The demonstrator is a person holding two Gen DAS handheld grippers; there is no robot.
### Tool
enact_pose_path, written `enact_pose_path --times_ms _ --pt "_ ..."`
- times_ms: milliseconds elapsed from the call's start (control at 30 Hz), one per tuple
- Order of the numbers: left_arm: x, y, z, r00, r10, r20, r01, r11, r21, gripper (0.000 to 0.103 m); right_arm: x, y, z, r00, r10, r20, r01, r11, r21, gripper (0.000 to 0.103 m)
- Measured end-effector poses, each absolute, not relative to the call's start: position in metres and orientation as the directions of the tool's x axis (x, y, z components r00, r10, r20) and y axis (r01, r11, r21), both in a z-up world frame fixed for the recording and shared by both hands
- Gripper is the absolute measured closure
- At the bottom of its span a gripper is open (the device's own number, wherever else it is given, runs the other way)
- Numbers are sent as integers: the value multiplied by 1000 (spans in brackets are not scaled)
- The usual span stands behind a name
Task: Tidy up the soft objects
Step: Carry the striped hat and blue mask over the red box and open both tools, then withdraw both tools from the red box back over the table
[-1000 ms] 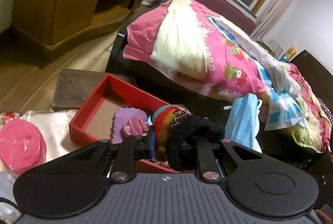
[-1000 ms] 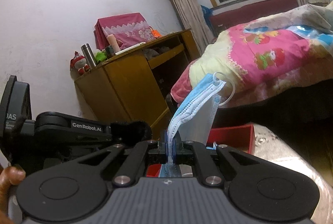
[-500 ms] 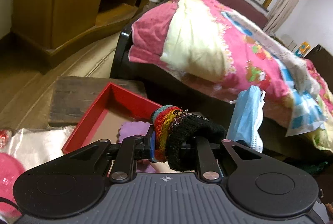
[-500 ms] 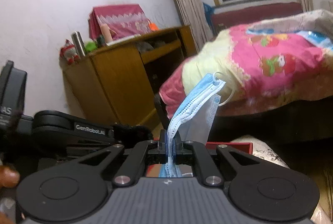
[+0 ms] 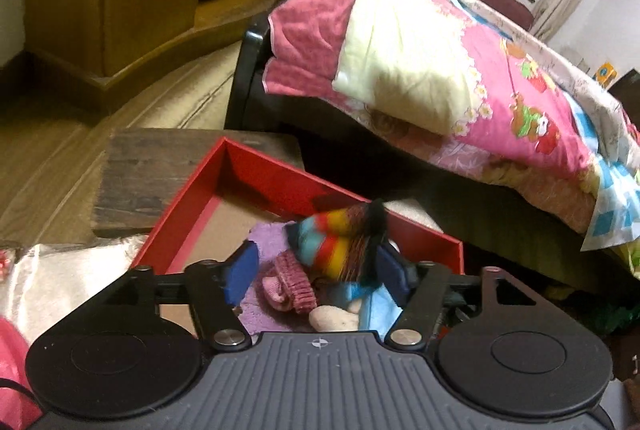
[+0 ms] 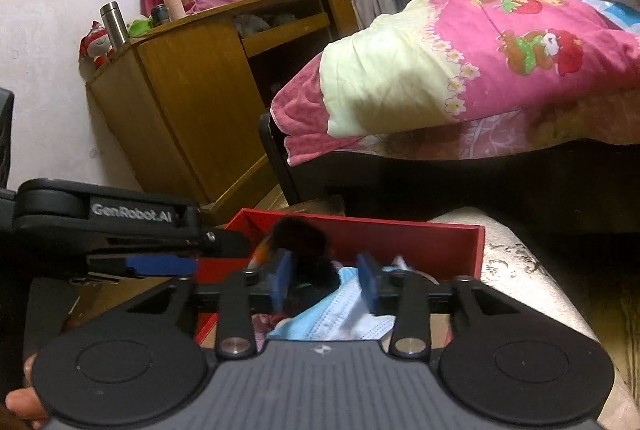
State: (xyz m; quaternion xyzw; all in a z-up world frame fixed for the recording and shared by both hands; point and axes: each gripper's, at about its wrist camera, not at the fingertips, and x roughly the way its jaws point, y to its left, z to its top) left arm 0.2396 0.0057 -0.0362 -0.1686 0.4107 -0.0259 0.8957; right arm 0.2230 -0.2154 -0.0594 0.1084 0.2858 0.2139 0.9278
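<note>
striped knit hat (image 5: 336, 246) loose between spread left fingers (image 5: 242, 270); blue mask (image 6: 340, 314) under spread right fingers (image 6: 280, 280)

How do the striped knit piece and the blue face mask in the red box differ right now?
The striped knit piece is thick, rainbow-banded with black fuzzy trim; the blue face mask is thin, pleated and plain pale blue. The knit piece sits on top of the pile and looks motion-blurred; the mask lies flatter and lower. Both are between open jaws, left gripper and right gripper, inside the red box.

Warm dim indoor light; fisheye bending at edges; motion blur near claws, dark corners.
</note>
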Motion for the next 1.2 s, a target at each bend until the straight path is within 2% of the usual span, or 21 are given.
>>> enact_pose_path --times_ms 100,167,200,567,1200 --pt "230 8 -26 670 -201 -715 -89 934 -345 30 211 -219 -49 757 455 -469 -327 885 331 80" --pt "219 11 -20 675 -217 -705 -84 927 -366 30 203 -220 -41 762 456 -460 -331 884 330 70" --pt "214 11 -17 677 -228 -699 -81 922 -380 29 198 -220 -38 764 455 -458 -333 886 323 69" --pt "151 6 -3 674 -301 -675 -19 906 -423 27 154 -233 -32 737 470 -486 -323 876 357 65" --pt "83 0 -22 605 -374 -702 47 898 -438 26 93 -258 -48 700 484 -524 -254 856 451 63"
